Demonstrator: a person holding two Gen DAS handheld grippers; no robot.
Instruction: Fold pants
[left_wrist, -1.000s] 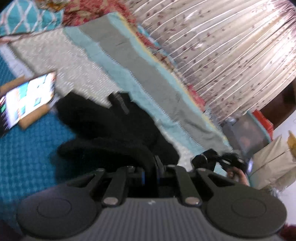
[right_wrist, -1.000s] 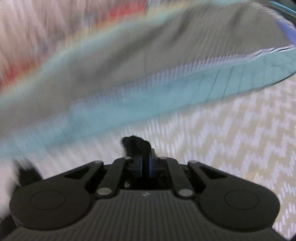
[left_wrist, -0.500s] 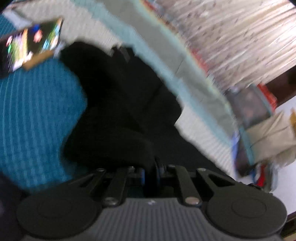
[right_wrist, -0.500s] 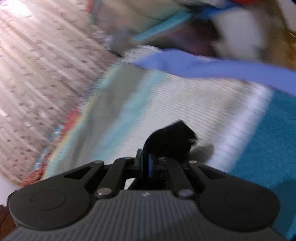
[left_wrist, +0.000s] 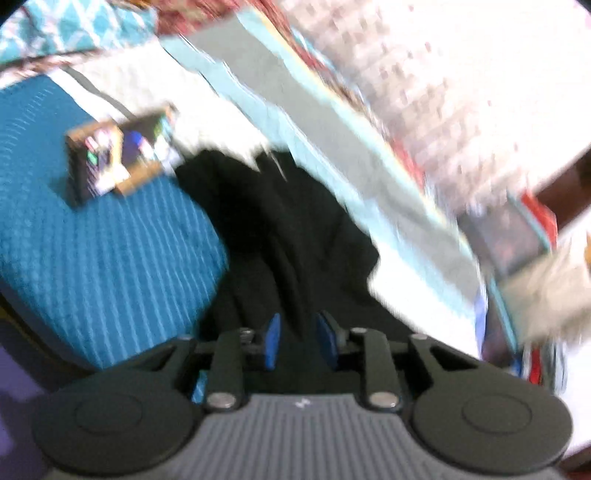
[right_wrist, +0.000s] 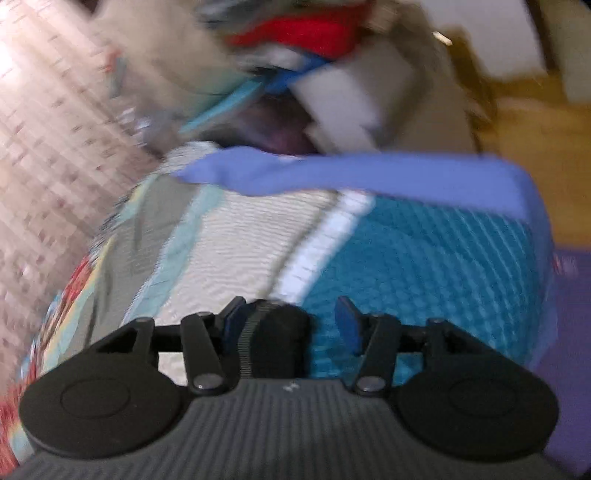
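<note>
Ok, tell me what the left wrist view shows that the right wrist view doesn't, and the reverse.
Only the left wrist view: the bulk of the black pants spread on the bed, a lit phone on the teal blanket, and the left gripper, jaws opening above the cloth.

Only the right wrist view: the right gripper, jaws opening, a black end of fabric between them, and a blue band along the bed's edge.

Both: the teal blanket and the patterned curtain.

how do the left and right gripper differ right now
Both are opening. The left gripper shows a narrower gap than the right gripper. The left points over the heaped black pants; the right has only a waistband piece between its jaws, against one pad. Both have blue pads.
</note>
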